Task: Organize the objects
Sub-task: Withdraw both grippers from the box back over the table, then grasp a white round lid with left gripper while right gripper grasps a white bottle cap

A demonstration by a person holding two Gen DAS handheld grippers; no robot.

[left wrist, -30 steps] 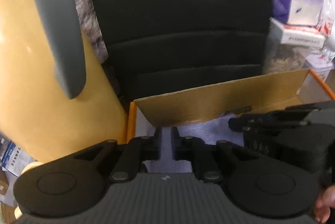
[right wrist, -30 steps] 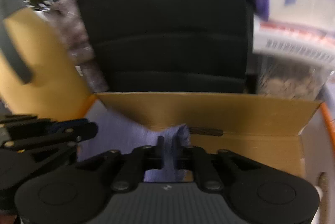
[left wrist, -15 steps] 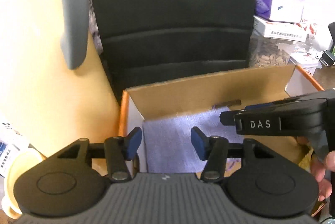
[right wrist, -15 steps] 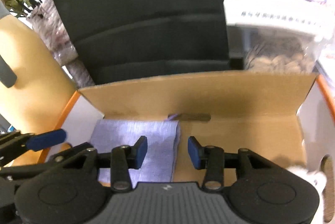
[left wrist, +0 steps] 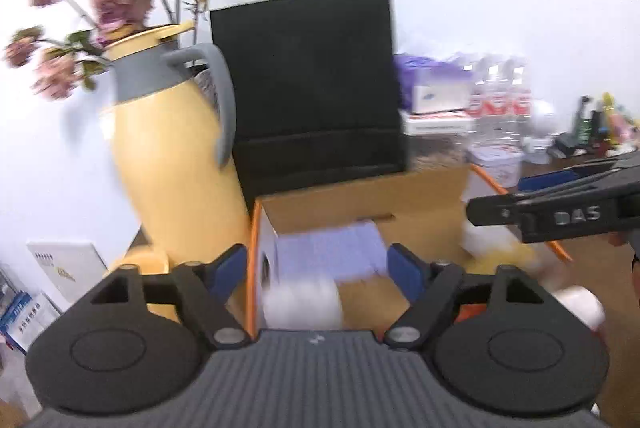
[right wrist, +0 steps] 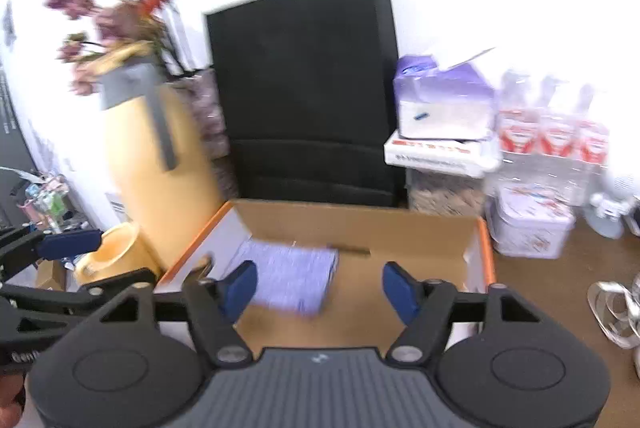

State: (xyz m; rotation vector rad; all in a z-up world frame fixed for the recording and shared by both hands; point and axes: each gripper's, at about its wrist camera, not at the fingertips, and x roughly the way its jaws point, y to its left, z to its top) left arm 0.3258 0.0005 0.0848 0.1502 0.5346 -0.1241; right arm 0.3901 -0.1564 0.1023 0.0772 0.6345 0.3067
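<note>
My left gripper (left wrist: 318,268) and right gripper (right wrist: 316,286) are both opening wide, nothing between the pads. The folded lilac cloth (right wrist: 290,274) lies flat in the cardboard box (right wrist: 360,224), at twelve o'clock from my left fingers.

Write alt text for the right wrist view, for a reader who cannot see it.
The right gripper, its jaws opening with nothing between them, looks down into an open cardboard box where a folded purple cloth lies flat on the bottom. Behind the box stand a black paper bag and a yellow jug; the left gripper shows at the left edge.
</note>
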